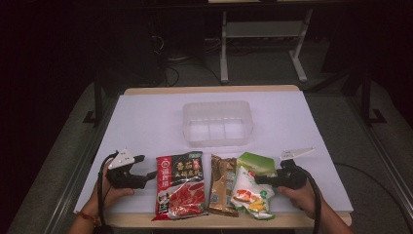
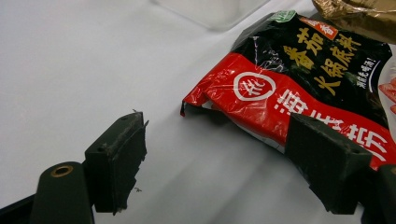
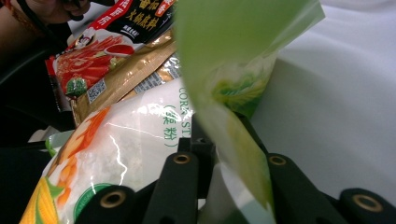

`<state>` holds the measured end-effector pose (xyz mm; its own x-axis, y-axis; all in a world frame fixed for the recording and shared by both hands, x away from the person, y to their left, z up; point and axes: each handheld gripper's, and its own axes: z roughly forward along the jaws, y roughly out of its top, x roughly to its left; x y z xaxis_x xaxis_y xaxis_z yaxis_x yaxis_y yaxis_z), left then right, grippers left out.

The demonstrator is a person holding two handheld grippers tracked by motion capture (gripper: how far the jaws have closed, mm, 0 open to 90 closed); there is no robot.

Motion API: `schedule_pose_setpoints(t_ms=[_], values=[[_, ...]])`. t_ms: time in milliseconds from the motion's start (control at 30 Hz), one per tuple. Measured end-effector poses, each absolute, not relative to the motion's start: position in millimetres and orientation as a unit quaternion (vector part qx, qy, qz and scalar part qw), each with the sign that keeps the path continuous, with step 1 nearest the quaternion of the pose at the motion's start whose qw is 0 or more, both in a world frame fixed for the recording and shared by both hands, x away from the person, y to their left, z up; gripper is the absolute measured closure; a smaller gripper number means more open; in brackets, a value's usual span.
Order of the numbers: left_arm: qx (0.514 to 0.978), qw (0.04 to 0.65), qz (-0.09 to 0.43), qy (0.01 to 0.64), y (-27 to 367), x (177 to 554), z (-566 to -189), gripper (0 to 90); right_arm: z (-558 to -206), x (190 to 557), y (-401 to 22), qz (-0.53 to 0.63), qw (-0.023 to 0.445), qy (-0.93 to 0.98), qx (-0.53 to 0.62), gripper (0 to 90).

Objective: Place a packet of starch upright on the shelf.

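Right gripper (image 1: 259, 179): jaws pinched on the edge of the green-and-white packet (image 1: 251, 187), which lies at the table's (image 1: 146, 122) near edge. Gold packet (image 1: 221, 185) just beyond. Left gripper (image 1: 152, 174): jaws wide apart, holding nothing, beside the red-and-black packet (image 1: 179, 185).

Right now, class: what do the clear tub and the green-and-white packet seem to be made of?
Clear tub: likely thin translucent plastic, since the table shows through its walls.
Green-and-white packet: apparently glossy plastic film, with bright glints and creases where the right gripper pinches it.
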<state>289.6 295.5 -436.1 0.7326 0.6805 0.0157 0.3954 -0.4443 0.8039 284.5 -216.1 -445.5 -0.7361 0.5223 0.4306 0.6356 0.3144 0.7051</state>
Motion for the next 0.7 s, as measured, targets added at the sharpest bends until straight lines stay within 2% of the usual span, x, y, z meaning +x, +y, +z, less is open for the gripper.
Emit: schedule_pose_setpoints(t_ms=[233, 700], values=[[0.831, 0.418, 0.168, 0.326, 296.1, 289.6, -436.2, 20.0, -431.2, 276.2, -206.9, -0.472, 0.02, -0.815, -0.335, 88.8], [0.827, 0.425, 0.166, 0.327, 299.3, 288.7, -434.7, 20.1, -384.8, 252.9, -199.8, -0.511, -0.069, -0.808, -0.285, 89.6]])
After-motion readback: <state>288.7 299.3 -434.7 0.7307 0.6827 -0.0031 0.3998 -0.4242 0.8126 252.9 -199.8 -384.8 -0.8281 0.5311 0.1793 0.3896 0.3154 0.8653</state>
